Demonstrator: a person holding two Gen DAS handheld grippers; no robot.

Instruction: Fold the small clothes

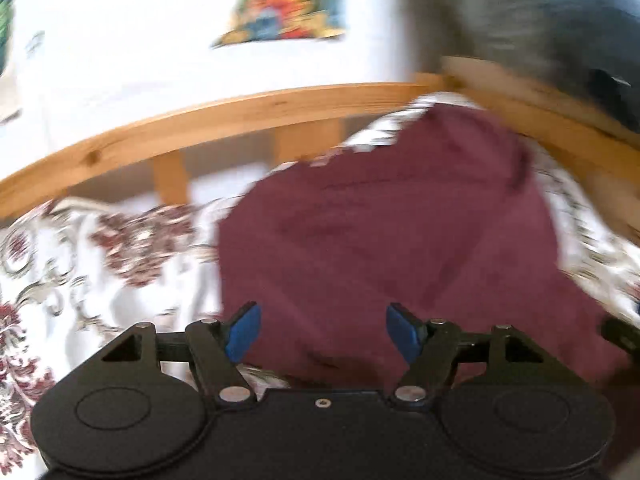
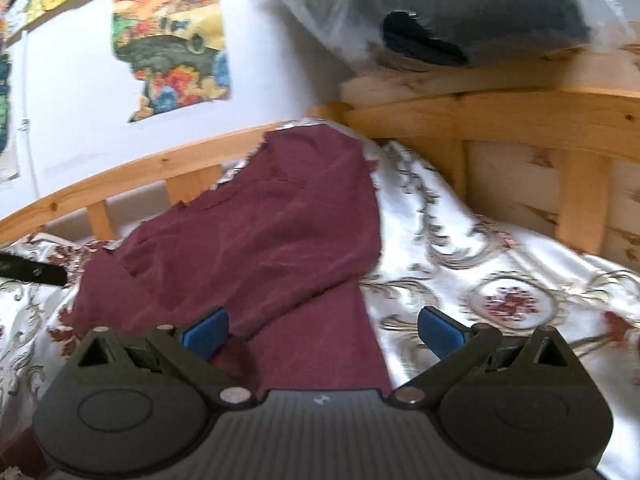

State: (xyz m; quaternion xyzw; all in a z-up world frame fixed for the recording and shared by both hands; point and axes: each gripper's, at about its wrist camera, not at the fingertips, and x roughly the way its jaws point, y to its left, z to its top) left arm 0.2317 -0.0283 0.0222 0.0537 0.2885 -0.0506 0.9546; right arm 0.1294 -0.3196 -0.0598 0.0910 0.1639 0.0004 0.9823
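A maroon garment (image 1: 380, 240) lies spread on a floral bedspread, partly folded over itself, its far end reaching the wooden corner of the bed. My left gripper (image 1: 324, 332) hovers over its near edge, blue pads wide apart, nothing pinched between them. In the right wrist view the same maroon garment (image 2: 260, 240) runs from the far corner down under my right gripper (image 2: 322, 336). That gripper is open too, its left pad over the cloth and its right pad over the bedspread. A black piece (image 2: 32, 270) at the left edge looks like part of the left gripper.
A white and maroon floral bedspread (image 2: 500, 280) covers the bed. Wooden rails (image 1: 240, 108) (image 2: 520, 116) fence the far sides. A clear plastic bag holding something dark (image 2: 460, 12) rests on the headboard. Colourful pictures (image 2: 172, 48) hang on the white wall.
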